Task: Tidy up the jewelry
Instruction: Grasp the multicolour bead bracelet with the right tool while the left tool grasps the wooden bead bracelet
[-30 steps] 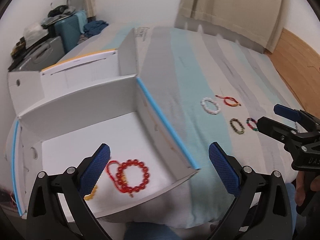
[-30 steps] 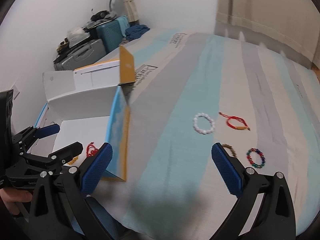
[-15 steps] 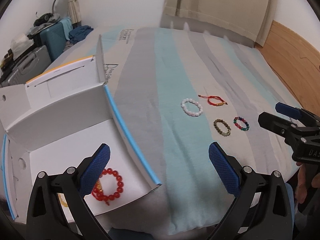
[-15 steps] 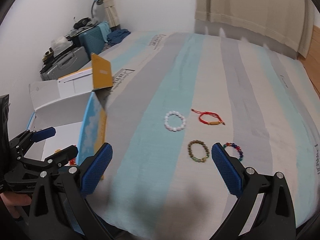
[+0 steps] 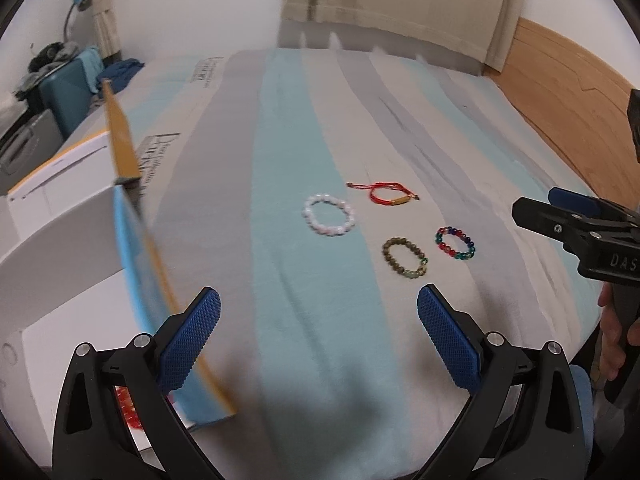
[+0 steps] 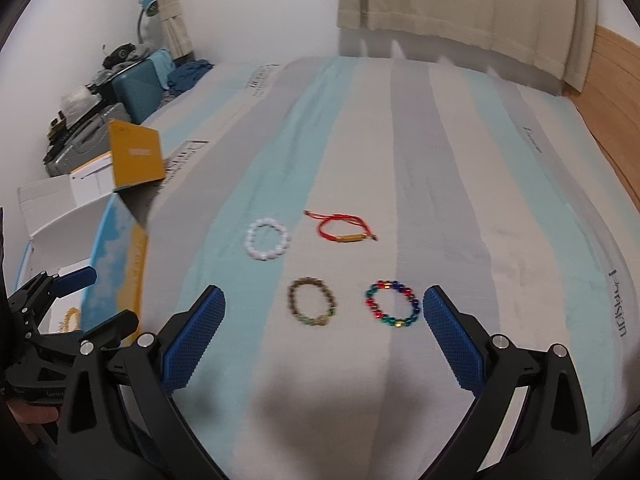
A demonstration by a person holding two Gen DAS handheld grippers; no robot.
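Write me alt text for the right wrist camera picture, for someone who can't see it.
Four bracelets lie apart on a striped bedspread ahead of the open, empty right gripper: a white bead bracelet, a red cord bracelet, a brown bead bracelet and a multicolored bead bracelet. To the left stands an open cardboard box, with the left gripper beside it.

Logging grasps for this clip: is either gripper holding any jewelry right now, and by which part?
Nothing is held. The left gripper and right gripper are both open and empty.
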